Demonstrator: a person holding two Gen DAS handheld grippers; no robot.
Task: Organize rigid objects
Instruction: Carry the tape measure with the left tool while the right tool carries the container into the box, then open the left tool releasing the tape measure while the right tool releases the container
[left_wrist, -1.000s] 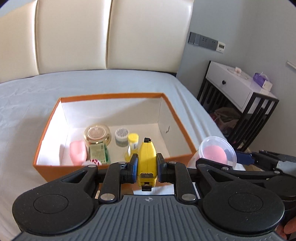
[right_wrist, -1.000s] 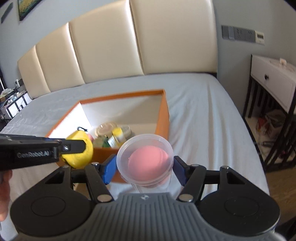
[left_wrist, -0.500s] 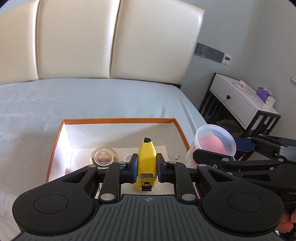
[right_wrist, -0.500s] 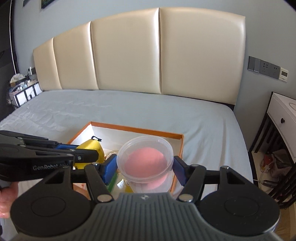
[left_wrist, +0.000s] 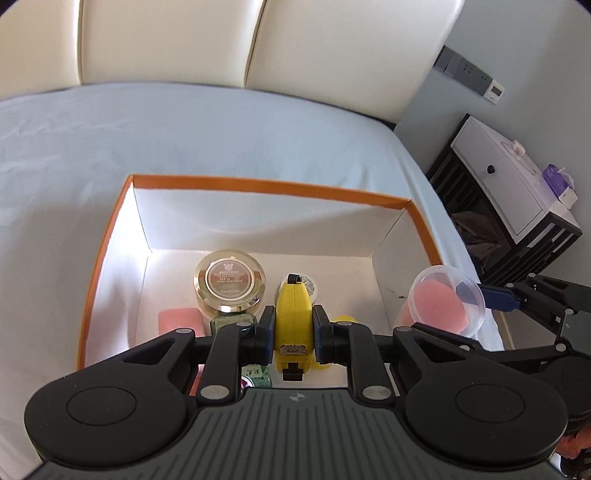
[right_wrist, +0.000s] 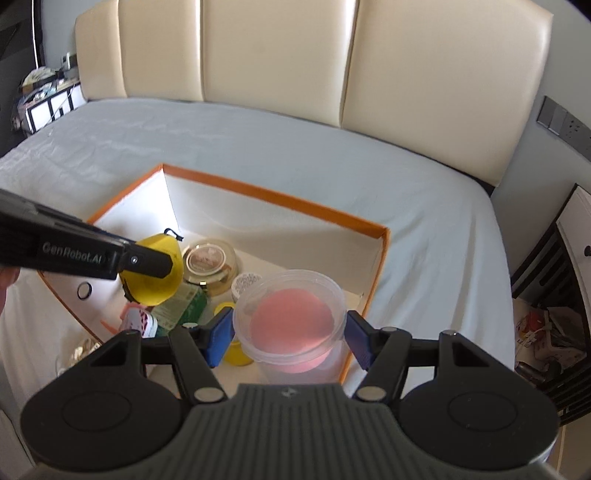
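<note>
My left gripper (left_wrist: 293, 328) is shut on a yellow tape measure (left_wrist: 293, 314) and holds it above the near part of an orange box (left_wrist: 258, 186) with a white inside. My right gripper (right_wrist: 290, 332) grips a clear plastic tub with pink contents (right_wrist: 291, 317) over the box's near right corner. On the box floor lie a gold-lidded jar (left_wrist: 229, 282), a pink block (left_wrist: 179, 319), a green bottle (right_wrist: 181, 306), a small patterned-lid jar (right_wrist: 246, 282) and a yellow-capped bottle (right_wrist: 232, 352). The tape measure (right_wrist: 159, 291) hangs to the left of the tub.
The box sits on a pale blue bed sheet (left_wrist: 184, 129) in front of a cream padded headboard (left_wrist: 332, 44). A white and black nightstand (left_wrist: 517, 192) stands off the bed's right side. The far half of the box floor is bare.
Both grippers have moved forward from in front of the box to above it, each keeping its object. Both views now look down into the box.
</note>
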